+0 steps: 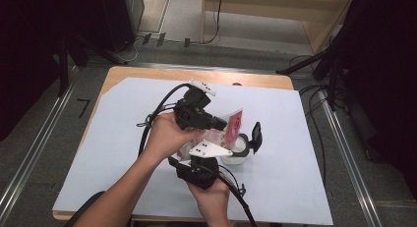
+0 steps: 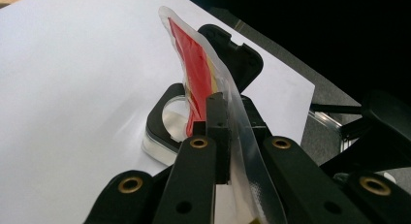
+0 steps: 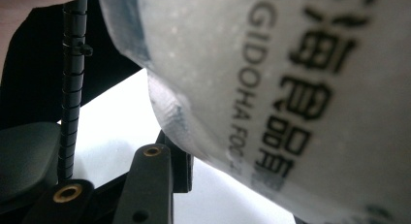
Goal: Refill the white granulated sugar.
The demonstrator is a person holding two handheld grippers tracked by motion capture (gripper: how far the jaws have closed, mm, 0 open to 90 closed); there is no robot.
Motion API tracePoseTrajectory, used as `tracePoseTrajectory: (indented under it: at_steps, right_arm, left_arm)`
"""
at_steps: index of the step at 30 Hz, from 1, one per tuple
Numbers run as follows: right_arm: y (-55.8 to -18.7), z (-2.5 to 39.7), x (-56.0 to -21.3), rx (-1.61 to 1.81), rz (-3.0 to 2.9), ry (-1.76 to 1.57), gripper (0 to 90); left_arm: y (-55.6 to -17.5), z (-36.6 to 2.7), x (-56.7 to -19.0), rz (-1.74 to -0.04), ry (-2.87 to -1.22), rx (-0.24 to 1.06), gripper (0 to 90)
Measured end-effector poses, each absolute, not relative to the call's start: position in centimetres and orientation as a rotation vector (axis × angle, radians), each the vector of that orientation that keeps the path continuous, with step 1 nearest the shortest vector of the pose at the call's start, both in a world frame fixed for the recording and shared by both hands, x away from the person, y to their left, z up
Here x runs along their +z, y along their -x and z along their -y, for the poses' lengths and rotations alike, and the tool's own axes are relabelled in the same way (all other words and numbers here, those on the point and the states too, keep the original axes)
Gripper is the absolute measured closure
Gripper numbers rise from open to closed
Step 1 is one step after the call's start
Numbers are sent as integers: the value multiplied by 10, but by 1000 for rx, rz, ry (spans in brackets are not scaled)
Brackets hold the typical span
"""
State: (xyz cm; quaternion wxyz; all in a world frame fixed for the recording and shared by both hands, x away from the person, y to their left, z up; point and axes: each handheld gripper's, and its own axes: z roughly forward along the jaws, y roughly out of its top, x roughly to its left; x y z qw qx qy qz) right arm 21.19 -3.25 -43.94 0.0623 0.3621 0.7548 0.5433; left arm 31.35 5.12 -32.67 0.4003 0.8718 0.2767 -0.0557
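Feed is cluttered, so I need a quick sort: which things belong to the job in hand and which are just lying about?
In the job:
left hand-held gripper, shut on the packet
right hand-held gripper, at the packet
container with open black lid

Lying about:
white sheet
wooden table
floor cables

Red-yellow clear pouch; black-lidded container.
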Motion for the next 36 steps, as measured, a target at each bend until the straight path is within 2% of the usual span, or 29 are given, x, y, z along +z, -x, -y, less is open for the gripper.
tracePoseTrajectory:
  at_steps: [36]
  right_arm:
    - [-213, 33, -439, 1659, -2286, -1097, 633]
  left_arm:
    - [-313, -52, -326, -714, -2198, -132, 877]
